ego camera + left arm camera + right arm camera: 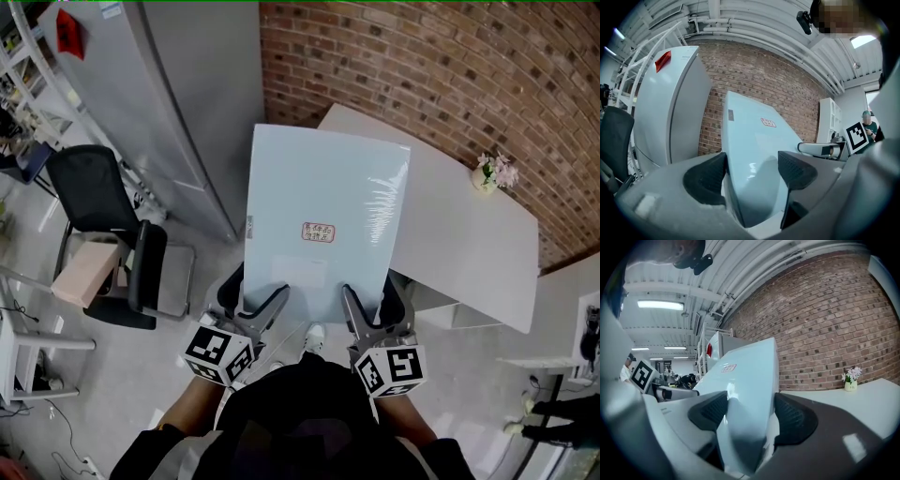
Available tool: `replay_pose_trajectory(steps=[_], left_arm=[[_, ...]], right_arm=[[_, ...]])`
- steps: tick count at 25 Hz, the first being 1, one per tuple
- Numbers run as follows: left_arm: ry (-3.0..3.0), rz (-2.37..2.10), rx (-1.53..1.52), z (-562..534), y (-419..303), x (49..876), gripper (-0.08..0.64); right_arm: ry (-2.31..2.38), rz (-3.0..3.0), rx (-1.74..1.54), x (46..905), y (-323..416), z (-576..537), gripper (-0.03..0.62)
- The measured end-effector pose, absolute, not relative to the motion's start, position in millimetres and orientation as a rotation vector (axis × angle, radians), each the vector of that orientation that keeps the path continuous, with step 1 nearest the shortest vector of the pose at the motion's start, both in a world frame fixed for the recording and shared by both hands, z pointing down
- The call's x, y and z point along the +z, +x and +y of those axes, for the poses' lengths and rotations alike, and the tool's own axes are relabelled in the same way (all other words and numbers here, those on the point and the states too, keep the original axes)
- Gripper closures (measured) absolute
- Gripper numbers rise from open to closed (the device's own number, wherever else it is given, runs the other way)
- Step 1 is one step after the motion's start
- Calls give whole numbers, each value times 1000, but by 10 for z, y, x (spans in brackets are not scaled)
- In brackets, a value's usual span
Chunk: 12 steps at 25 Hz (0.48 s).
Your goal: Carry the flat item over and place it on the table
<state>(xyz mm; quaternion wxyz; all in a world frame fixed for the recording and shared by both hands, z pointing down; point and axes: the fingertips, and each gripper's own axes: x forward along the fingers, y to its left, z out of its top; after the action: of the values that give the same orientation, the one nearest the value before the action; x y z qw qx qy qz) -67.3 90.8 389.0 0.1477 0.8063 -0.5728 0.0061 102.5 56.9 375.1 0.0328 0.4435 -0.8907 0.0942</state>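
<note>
Fingers (705, 178) of your left gripper (248, 302) and right gripper (373, 305) clench the lower edge of the pale blue plastic-wrapped flat board (323, 187) at frame centre, so you seem mid-carry, and next you should lower it flat onto the white table (469, 234) at right.

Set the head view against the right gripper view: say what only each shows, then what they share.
Only the head view: the black office chair, the tan box and the grey floor. Only the right gripper view: lit ceiling light strips, and a close look at the right gripper, its dark pads shut on the pale blue flat panel. Both: that panel with its red-bordered label, the white table, the small vase of pink flowers and the red brick wall.
</note>
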Motion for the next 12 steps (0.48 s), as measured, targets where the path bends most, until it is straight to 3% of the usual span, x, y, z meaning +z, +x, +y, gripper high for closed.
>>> replay_pose_trajectory(steps=[12], left_arm=[[2281,-1691,81,276,-497,3905,204]], right_arm=[[1336,-2768,398,3875,1206,-114,272]])
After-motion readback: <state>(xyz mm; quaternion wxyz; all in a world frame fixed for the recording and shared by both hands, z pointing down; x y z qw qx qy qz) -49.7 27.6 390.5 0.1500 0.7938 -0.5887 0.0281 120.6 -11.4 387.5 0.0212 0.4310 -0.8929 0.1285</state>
